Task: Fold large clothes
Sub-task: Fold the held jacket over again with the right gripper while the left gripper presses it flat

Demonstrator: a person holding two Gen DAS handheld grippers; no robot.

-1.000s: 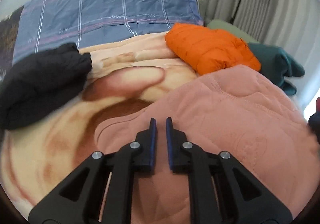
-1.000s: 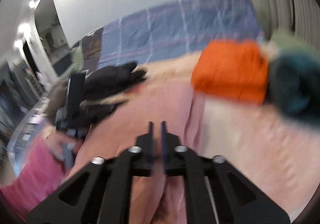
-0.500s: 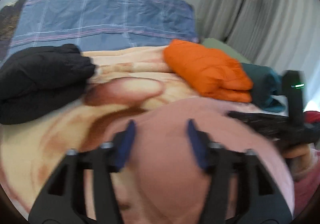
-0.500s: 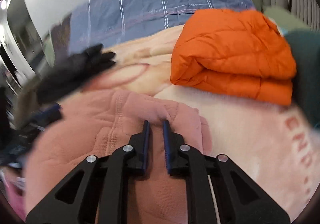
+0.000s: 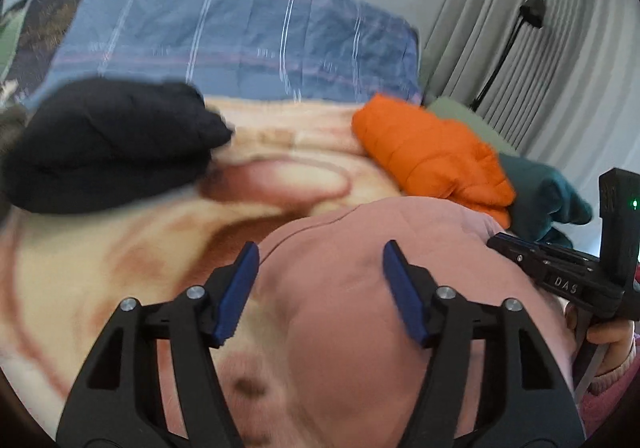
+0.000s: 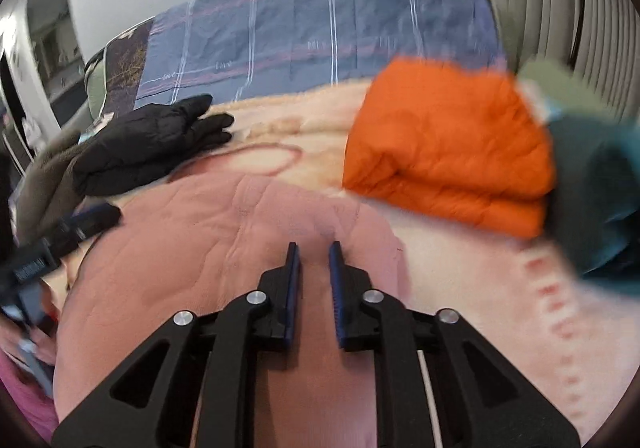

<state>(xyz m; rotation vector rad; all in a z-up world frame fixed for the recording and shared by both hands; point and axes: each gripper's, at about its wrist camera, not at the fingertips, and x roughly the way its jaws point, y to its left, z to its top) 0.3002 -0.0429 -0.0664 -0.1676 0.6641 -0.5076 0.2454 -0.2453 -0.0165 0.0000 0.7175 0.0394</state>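
Observation:
A pink quilted garment [image 5: 360, 288] lies bunched on the bed, also in the right wrist view [image 6: 208, 232]. My left gripper [image 5: 320, 252] is wide open above it with nothing between its fingers. My right gripper [image 6: 314, 248] hovers over the garment's right part, its jaws a narrow gap apart and empty. The right gripper also shows at the right edge of the left wrist view [image 5: 560, 272], and the left one at the left edge of the right wrist view [image 6: 64, 232].
A folded orange puffer jacket [image 6: 448, 143] and a teal garment [image 6: 600, 199] lie at the right. A black jacket [image 5: 108, 143] lies at the left. A blue checked duvet [image 5: 240, 39] is behind. A beige patterned blanket [image 5: 100, 268] covers the bed. Curtains [image 5: 540, 27] hang at the right.
My left gripper opened wide and let go of the pink garment, which settled into a heap. My right gripper's jaws parted slightly and swung back over the garment.

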